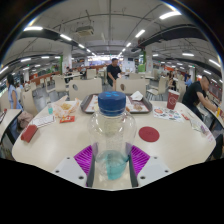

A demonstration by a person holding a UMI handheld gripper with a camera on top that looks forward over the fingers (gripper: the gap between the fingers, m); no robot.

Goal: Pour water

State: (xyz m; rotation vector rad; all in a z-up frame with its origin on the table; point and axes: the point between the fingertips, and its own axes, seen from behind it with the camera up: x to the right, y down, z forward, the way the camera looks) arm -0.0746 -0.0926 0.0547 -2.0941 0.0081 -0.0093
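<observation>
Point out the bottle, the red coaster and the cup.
bottle (111,140), gripper view, clear body between the claw's fingers
red coaster (149,134), gripper view, its centre
cup (171,100), gripper view, its side

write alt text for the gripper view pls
A clear plastic bottle with a blue cap stands upright between the gripper's two purple-padded fingers on a round pale table. A red round lid lies beside it; trays and people fill the cafeteria behind.

Tool (112,160) closed on a clear plastic bottle (112,135) with a blue cap (112,102), both purple pads (84,158) pressed to its sides, bottle upright over the white table (60,140). Just right of the tool, 1 red lid (149,134). Beyond, a red cup (171,100) and 2 dark trays (142,103).
</observation>
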